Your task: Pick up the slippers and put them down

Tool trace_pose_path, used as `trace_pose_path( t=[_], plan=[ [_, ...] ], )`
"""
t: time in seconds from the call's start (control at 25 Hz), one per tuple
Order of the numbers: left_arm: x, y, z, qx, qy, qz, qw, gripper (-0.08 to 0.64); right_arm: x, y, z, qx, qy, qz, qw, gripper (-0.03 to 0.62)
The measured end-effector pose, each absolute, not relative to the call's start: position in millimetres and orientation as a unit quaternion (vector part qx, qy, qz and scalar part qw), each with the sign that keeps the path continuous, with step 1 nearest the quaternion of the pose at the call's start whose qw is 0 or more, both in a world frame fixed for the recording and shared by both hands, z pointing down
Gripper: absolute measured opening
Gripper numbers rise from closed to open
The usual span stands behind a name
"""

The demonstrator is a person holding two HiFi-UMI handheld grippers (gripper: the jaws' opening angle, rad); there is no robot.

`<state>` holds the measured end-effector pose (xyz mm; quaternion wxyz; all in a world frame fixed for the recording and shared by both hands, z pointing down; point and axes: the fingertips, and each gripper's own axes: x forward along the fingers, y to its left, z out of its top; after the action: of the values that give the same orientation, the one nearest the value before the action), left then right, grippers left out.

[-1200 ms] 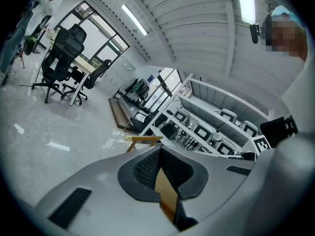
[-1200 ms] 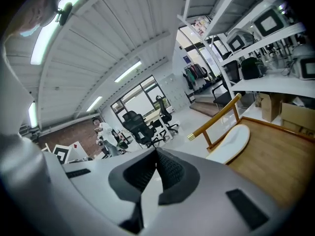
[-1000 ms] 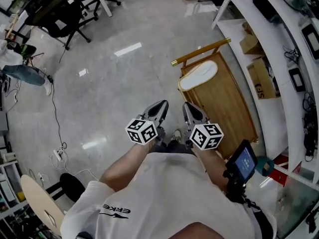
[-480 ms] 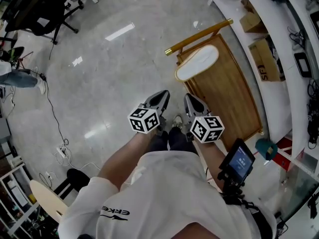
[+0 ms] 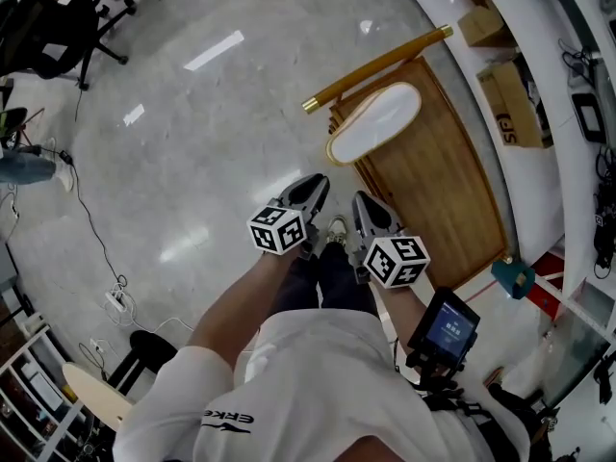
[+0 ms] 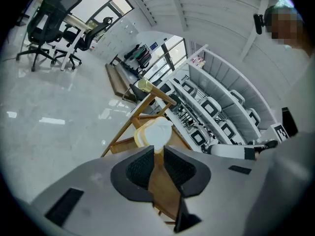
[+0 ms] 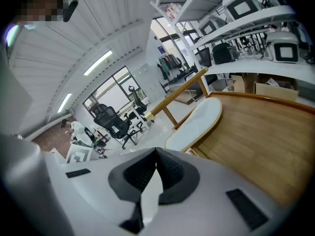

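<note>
One white slipper (image 5: 375, 123) with a tan sole lies at the near-left end of a slanted wooden rack (image 5: 438, 195). It also shows ahead in the left gripper view (image 6: 153, 132) and in the right gripper view (image 7: 197, 124). My left gripper (image 5: 310, 189) and right gripper (image 5: 366, 205) are held side by side above the floor, short of the rack and apart from the slipper. The left gripper's (image 6: 158, 149) jaws have just been opening to a narrow slit with nothing between them. The right gripper's (image 7: 156, 150) tips meet and it is empty.
A gold-tipped wooden rail (image 5: 375, 65) tops the rack. White shelving with cardboard boxes (image 5: 500, 114) curves along the right. Office chairs (image 5: 48, 37) stand at the far left, cables and a power strip (image 5: 111, 296) lie on the grey floor. A screen device (image 5: 445, 325) hangs at the person's waist.
The rack and slipper now look larger and nearer the grippers as the person has leaned in. Both grippers have sunk a little, still side by side.
</note>
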<state>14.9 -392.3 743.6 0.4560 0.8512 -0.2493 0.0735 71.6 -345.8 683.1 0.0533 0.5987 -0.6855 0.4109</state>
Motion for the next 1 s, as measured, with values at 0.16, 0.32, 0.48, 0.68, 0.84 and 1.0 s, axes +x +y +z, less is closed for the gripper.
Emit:
trace_pose_path(
  t=[0.16, 0.32, 0.48, 0.68, 0.84, 1.0],
  plan=[
    [25.8, -394.7, 765.9, 0.844, -0.234, 0.078, 0.477, 0.121, 77.3, -342.2, 695.3, 0.603, -0.677, 0.418, 0.058, 0.005],
    [36.1, -397.3, 781.0, 0.837, -0.221, 0.071, 0.496, 0.19, 80.7, -336.2, 702.0, 0.605, -0.672, 0.422, 0.062, 0.005],
    [49.7, -406.9, 788.2, 0.827, -0.207, 0.049, 0.52, 0.279, 85.7, -329.9, 705.9, 0.606, -0.668, 0.426, 0.069, 0.005],
    [59.8, -424.7, 799.9, 0.816, -0.218, 0.034, 0.535, 0.287, 91.1, -321.8, 709.6, 0.608, -0.663, 0.43, 0.077, 0.005],
    [69.3, -436.4, 801.7, 0.811, -0.224, 0.02, 0.54, 0.287, 97.6, -316.5, 711.3, 0.61, -0.66, 0.431, 0.08, 0.005],
    [76.8, -444.7, 798.5, 0.81, -0.225, 0.007, 0.542, 0.285, 102.0, -313.1, 711.6, 0.61, -0.659, 0.431, 0.083, 0.005]
  ],
)
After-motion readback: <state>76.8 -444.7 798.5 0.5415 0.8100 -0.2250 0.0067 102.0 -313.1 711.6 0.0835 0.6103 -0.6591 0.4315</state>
